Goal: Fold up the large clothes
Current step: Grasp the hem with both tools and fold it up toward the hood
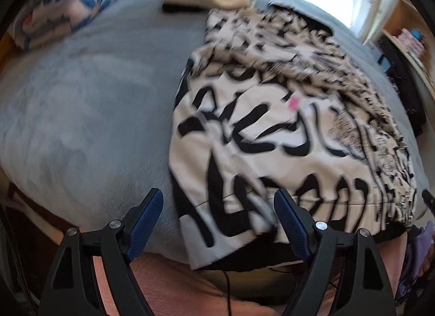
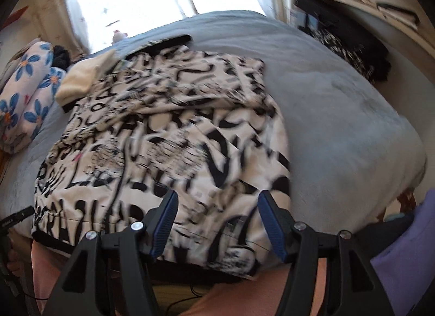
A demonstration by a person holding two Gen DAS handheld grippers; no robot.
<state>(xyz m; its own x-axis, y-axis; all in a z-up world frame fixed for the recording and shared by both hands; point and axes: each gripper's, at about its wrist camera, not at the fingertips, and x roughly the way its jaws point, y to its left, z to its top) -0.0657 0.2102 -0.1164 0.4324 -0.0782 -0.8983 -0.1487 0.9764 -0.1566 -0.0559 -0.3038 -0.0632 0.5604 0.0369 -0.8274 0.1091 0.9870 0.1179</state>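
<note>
Garment [image 1: 285, 136] lies flat on the grey bed [image 1: 81, 114], black-and-white print, hem at the near edge. Your left gripper [image 1: 218, 204] is spread wide over its near left corner, nothing pinched. Your right gripper [image 2: 216, 207] is spread over the hem further right, also empty. Floral pillow [image 2: 24, 90] and a cream cloth [image 2: 84, 76] sit at the far side.

Black-and-white printed garment [image 1: 272, 131] on the bed
Spread flat, partly folded over, black hem at the near edge
</note>
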